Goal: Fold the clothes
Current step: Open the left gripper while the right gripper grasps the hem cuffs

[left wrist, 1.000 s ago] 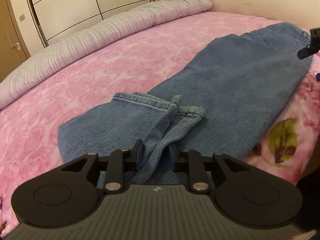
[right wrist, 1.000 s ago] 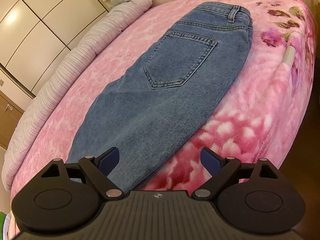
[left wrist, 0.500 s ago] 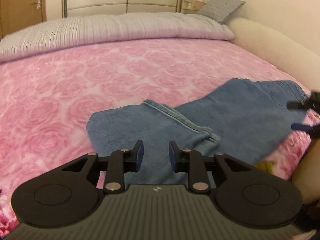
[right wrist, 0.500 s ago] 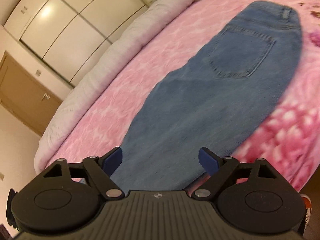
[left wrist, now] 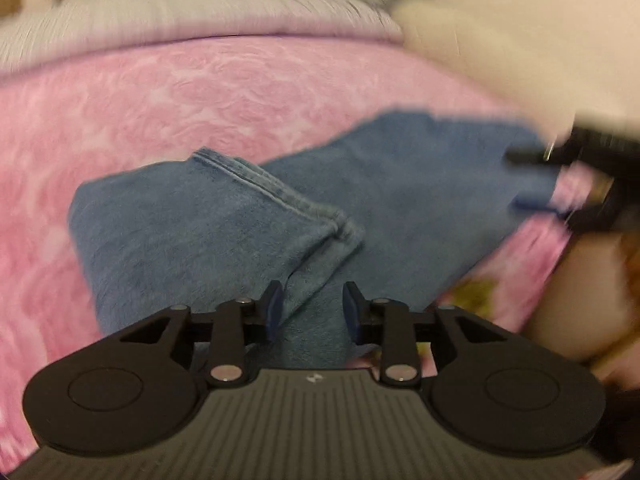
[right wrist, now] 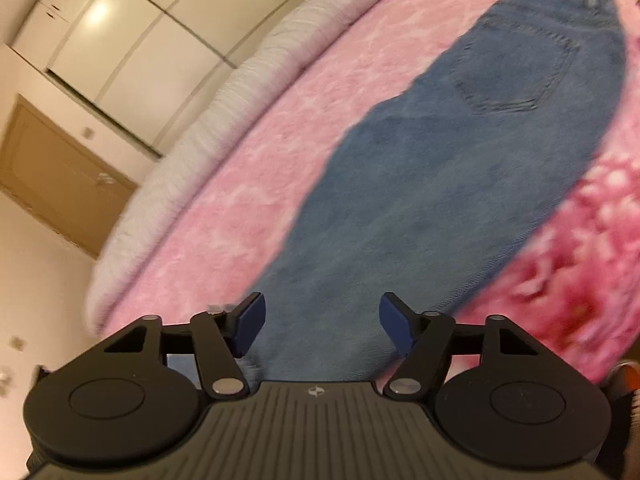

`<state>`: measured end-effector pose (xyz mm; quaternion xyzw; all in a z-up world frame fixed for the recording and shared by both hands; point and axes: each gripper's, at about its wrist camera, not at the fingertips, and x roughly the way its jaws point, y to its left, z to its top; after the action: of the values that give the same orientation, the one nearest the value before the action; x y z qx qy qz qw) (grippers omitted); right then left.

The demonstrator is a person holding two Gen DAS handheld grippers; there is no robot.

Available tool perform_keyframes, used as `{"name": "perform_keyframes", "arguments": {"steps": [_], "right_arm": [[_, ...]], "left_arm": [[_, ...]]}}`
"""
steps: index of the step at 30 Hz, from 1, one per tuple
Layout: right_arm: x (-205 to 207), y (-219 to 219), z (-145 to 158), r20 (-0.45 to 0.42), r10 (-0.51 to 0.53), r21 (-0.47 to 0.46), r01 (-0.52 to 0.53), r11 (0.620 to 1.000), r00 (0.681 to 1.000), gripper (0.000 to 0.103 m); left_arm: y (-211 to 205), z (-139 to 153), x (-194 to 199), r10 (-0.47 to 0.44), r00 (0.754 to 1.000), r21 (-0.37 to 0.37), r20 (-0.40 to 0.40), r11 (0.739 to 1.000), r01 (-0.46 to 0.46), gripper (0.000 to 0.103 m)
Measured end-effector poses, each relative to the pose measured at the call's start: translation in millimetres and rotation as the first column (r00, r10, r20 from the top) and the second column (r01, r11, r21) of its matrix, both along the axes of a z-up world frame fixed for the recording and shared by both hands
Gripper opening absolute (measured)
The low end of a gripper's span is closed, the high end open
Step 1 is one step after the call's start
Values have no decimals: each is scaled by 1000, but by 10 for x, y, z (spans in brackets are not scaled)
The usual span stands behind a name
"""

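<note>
Since the earlier left-wrist frame the hem end of the jeans (left wrist: 248,224) has been let go: a second ago the left tongs (left wrist: 312,312) pinched a bunched ridge of denim, and now their blue pads stand apart and are opening, with cloth lying beyond them but not pressed between them. Both views have also swung — the quilted grey duvet (left wrist: 192,12) now runs across the top of the left frame, and the right view shows more of the white wardrobe (right wrist: 132,48) and a wooden door (right wrist: 60,184) at the left. The right tongs (right wrist: 322,320) are spread wide over the thigh of the jeans, their jaws closing, nothing gripped; they also show as a dark blur at the right edge of the left view. The jeans lie on the pink rose-patterned blanket (left wrist: 200,92) of the bed, waistband and back pocket toward the upper right of the right frame. As far as can be judged, the first fold is done — legs stacked lengthwise and the hem end doubled back toward the middle — while the waist end lies flat, so at least one more fold looks left. No brand tag or legible writing shows; the small mark on each tool body is too small to read.
</note>
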<state>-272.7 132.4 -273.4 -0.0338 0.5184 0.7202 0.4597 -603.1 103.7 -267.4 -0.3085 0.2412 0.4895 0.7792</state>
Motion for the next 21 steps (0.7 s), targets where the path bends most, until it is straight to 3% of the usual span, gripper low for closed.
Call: {"name": "perform_keyframes", "arguments": {"steps": [2, 6, 9, 16, 21], "right_arm": [[-107, 39, -23, -82, 49, -13, -50, 999, 995, 67], [-419, 160, -236, -224, 130, -116, -159, 980, 966, 53], [-654, 234, -426, -291, 153, -196, -216, 957, 944, 53], [-1049, 405, -650, -253, 154, -284, -225, 932, 955, 53], [-1277, 509, -687, -244, 173, -234, -231, 944, 954, 50]], "left_arm": [[-47, 106, -251, 57, 997, -6, 51, 998, -57, 27], [-45, 176, -642, 159, 987, -31, -4, 987, -159, 28], [-47, 126, -846, 214, 977, -55, -13, 975, -214, 30], [-113, 43, -1102, 267, 964, -89, 4, 960, -266, 35], [-81, 7, -1103, 263, 965, -94, 16, 961, -260, 39]]}}
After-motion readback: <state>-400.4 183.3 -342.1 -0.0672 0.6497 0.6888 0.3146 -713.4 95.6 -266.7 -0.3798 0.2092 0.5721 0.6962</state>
